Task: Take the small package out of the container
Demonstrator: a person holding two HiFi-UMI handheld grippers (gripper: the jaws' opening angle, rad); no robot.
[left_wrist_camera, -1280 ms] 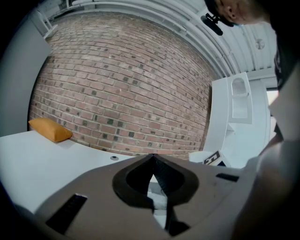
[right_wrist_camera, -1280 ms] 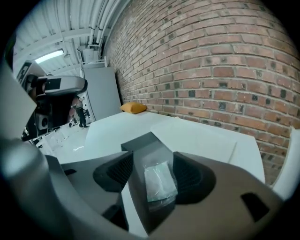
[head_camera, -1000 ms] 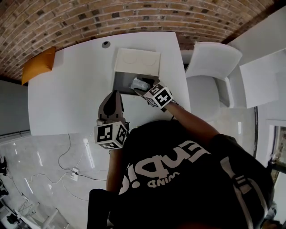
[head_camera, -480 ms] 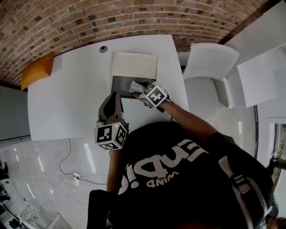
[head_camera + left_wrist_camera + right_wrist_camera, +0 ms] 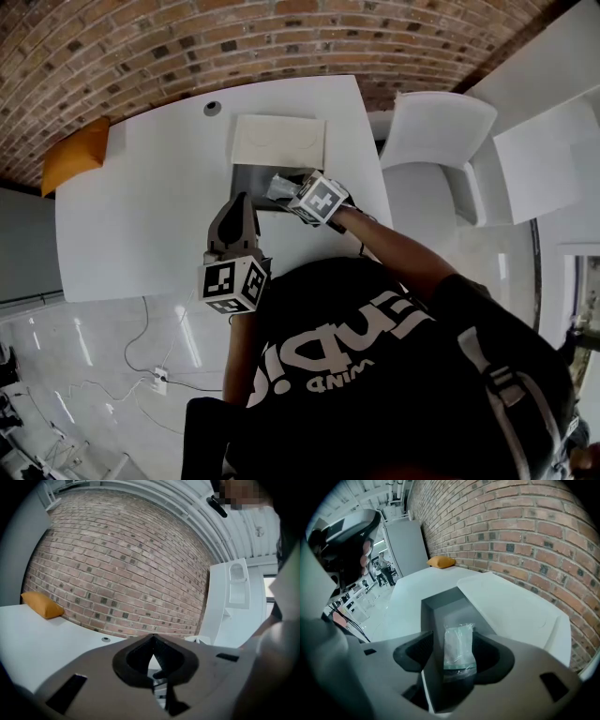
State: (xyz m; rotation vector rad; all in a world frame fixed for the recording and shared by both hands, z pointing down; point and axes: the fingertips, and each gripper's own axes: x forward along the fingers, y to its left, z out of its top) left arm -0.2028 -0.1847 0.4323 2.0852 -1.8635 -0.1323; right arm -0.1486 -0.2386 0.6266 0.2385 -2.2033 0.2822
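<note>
Right gripper (image 5: 457, 657) grips small package (image 5: 458, 645) (long axis along jaws).

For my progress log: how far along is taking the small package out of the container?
Done: the grey box container is open, its flat white lid lying alongside. In hand: the right gripper is shut on the small clear plastic package, held over the opening. Left: carry it clear of the container. The left gripper is shut, empty.
</note>
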